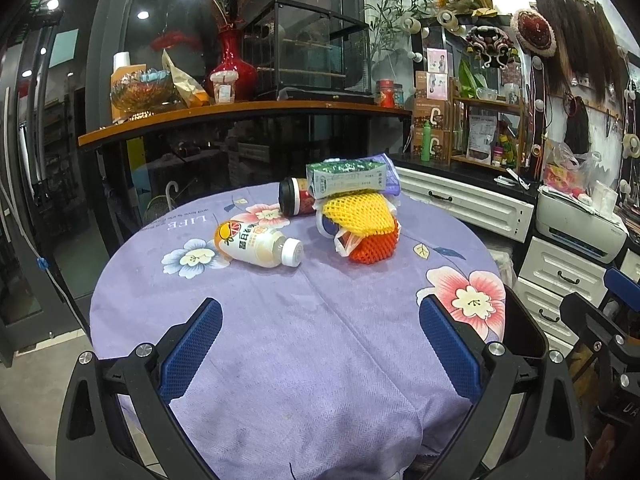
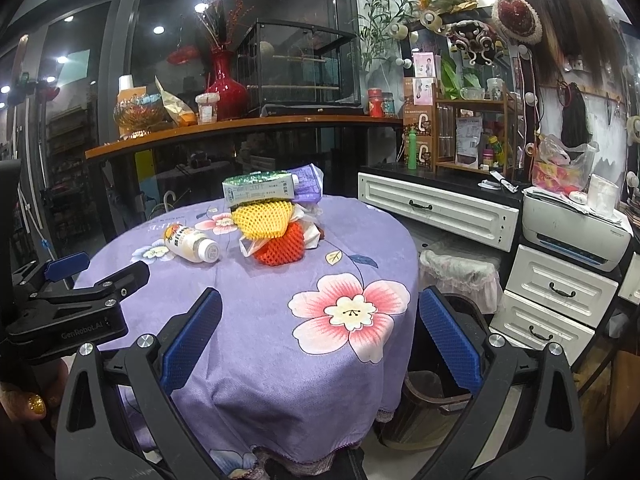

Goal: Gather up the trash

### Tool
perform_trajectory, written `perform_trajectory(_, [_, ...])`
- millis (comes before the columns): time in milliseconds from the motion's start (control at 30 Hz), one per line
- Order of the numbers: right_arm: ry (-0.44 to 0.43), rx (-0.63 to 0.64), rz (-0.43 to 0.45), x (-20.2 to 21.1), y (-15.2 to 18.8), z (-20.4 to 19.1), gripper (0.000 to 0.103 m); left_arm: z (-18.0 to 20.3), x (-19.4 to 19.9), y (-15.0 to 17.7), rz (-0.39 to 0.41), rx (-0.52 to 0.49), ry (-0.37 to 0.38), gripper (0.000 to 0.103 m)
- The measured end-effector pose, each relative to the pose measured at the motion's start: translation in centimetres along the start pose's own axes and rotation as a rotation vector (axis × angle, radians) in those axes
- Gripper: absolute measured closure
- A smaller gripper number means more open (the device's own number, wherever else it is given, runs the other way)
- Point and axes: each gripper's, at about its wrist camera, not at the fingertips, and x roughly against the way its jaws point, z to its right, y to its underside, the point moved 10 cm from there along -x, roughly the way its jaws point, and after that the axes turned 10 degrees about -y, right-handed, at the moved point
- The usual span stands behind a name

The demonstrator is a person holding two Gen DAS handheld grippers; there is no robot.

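Trash sits heaped toward the far side of our bench [image 1: 280, 344] — carton [image 1: 346, 178] balanced on yellow foam net [image 1: 358, 212], bottle [image 1: 256, 244] lying loose — so with left tool [image 1: 320, 316] and right tool [image 2: 320, 312] both spread wide and empty, a careless nudge could topple the stack or roll that bottle off.

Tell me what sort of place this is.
Probably a small shop or dressing studio rather than a home: hairpieces hang on the wall, a bulb-lit mirror stands over white drawers, and a printer sits nearby.
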Motion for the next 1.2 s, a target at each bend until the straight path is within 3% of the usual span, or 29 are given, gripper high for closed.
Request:
perform_trajectory(267, [-0.035, 0.013, -0.109, -2.8, 1.8, 0.4, 0.005, -0.3, -2.1, 1.2, -0.067, -0.007, 0.0, 0.005])
perform_trajectory(433, [-0.059, 0.017, -0.168, -4.9, 2.4, 0.5, 0.005, -0.3, -3.9, 1.0, -0.086, -0.07, 0.017, 0.005])
perform_trajectory(667, [-0.124, -0.014, -0.229, -7.5, 2.8, 1.0, 0.005, 2.2, -8.0, -1.2, -0.199, -0.187, 0.274, 0.005])
perform_trajectory(733, [-0.132, -0.013, -0.241, -8.1, 2.9, 1.0, 0.005, 3.1, -9.0, -2.7, -0.193, -0.241, 0.331, 0.005])
perform_trajectory(967, [-0.157, -0.019, -0.271, -9.6, 3.1, 1.1, 0.005, 5.7, -12.4, -7.6, -0.136, -0.487, 0.433, 0.005])
perform_trajectory(1200, [-0.19, -0.039, -0.292, -11.1, 3.1, 0.6, 0.005, 9.1, -15.9, -11.5, -0.15, -0.695, 0.515, 0.005])
